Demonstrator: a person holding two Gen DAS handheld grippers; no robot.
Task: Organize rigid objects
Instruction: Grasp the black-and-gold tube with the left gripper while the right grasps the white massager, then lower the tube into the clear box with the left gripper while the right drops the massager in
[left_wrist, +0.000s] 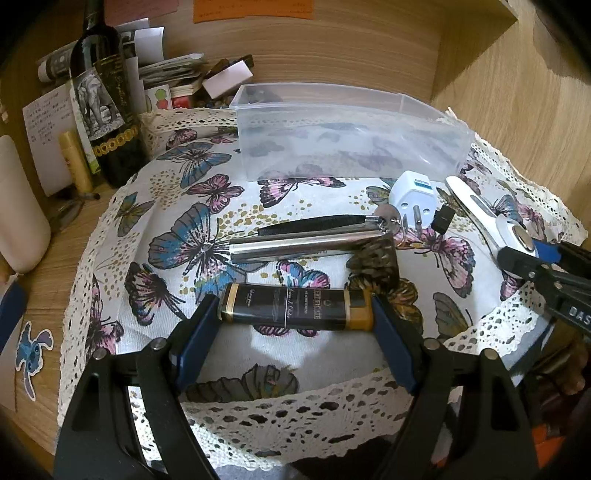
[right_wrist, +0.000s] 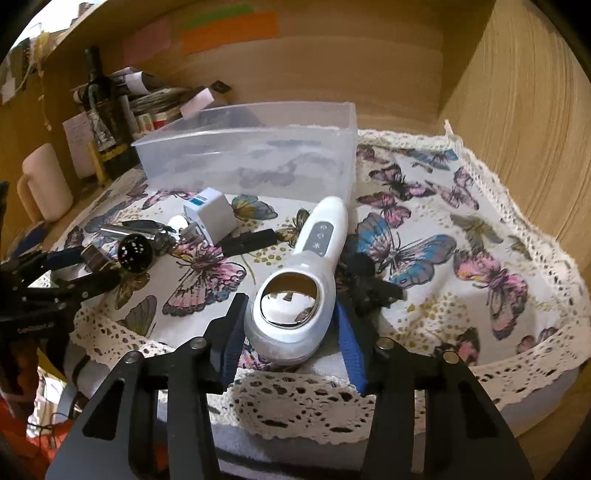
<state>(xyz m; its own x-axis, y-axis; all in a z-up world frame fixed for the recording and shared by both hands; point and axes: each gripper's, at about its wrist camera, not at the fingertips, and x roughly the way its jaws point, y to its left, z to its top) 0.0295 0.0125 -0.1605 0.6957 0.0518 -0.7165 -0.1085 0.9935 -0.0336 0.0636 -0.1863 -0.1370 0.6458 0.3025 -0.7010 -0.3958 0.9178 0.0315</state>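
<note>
My left gripper (left_wrist: 295, 314) is shut on a black and gold tube (left_wrist: 293, 308), gripped end to end just above the butterfly cloth (left_wrist: 177, 192). My right gripper (right_wrist: 288, 317) is shut on the round head of a white handheld device (right_wrist: 295, 291), whose handle points toward the clear plastic bin (right_wrist: 251, 162). The bin also shows in the left wrist view (left_wrist: 351, 140) and looks empty. A silver cylinder (left_wrist: 306, 243), a black strip (left_wrist: 314, 223), a white plug adapter (left_wrist: 413, 199) and a small black clip (left_wrist: 443, 218) lie on the cloth.
A wine bottle (left_wrist: 103, 103), papers and a cream mug (right_wrist: 44, 184) stand at the back left. Wooden walls close the back and right. The other gripper shows at the right edge of the left wrist view (left_wrist: 546, 273).
</note>
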